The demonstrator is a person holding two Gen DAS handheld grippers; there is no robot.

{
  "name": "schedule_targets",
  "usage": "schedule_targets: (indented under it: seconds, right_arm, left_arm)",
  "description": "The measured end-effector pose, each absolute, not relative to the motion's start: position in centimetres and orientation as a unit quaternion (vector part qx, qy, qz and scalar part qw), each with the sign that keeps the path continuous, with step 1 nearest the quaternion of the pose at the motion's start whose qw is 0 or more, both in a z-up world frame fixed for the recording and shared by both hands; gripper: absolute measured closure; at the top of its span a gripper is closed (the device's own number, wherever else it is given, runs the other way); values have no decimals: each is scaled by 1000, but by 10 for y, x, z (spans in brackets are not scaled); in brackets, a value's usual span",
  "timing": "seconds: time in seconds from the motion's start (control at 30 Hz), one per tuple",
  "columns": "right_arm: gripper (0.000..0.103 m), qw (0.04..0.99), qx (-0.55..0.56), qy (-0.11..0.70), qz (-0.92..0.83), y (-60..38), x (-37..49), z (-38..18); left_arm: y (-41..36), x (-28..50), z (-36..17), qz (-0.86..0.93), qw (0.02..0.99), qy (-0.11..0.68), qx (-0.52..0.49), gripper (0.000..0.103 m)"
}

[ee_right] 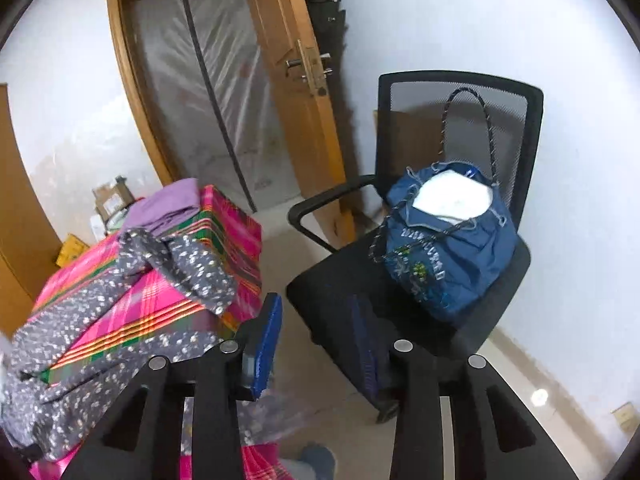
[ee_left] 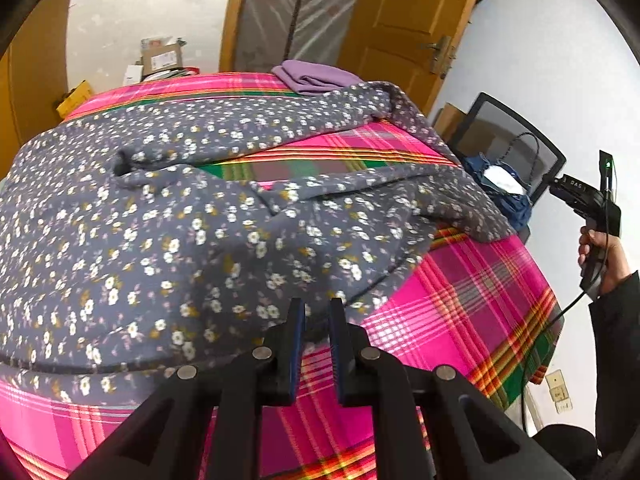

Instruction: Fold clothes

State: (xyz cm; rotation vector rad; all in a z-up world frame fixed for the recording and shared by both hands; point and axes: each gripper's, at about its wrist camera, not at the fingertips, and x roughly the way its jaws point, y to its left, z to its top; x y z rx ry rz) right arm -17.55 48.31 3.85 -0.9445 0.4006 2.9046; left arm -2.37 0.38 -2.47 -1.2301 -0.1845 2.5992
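Left wrist view: floral garment [ee_left: 208,216] lay spread on the plaid tabletop [ee_left: 460,312], legs running toward 1 o'clock. Left gripper [ee_left: 316,316], nearer, narrowly parted at its hem; grip unclear. Right gripper [ee_right: 316,336] spread, empty, off at 3 o'clock.

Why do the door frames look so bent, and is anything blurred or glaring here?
Left wrist view: the fisheye lens bows the door frame and bulges the plaid-covered table; dark corners; the floral garment is a little soft. Right wrist view: same curving; the right gripper finger on the right is smeared; small glare spot on the floor.
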Motion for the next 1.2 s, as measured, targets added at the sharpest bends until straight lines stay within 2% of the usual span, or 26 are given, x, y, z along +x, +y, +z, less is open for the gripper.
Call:
schedule_targets:
  seconds: [0.2,0.33,0.43,0.53,0.6,0.9,1.2]
  right_arm:
    - [61,-90,-350,152,920,442,-149,4]
    - [61,-202,-369,85,903,373,-129,-7]
    - [60,-252,-358,-5,899,329,-114,-7]
    - [59,-272,-344,-86,895,299,-106,-9]
    - [59,-277,-341,-112,891,289,-106,-11]
    - [59,-274,-359,-127,883,285,-121,-18]
    - [59,-259,-385,-126,877,285,-135,-24]
  left_arm:
    - [22,-22,-24,893,164,-40,-418,91]
    - [34,-22,-26,890,179,-22,-419,91]
    - [39,-22,-29,887,182,-12,-424,91]
    - [41,-23,-31,889,172,-2,-424,91]
    - [39,-23,-29,893,164,-1,-420,91]
    - [36,-28,-27,904,142,25,-403,91]
    - [41,-28,-31,900,169,33,-401,91]
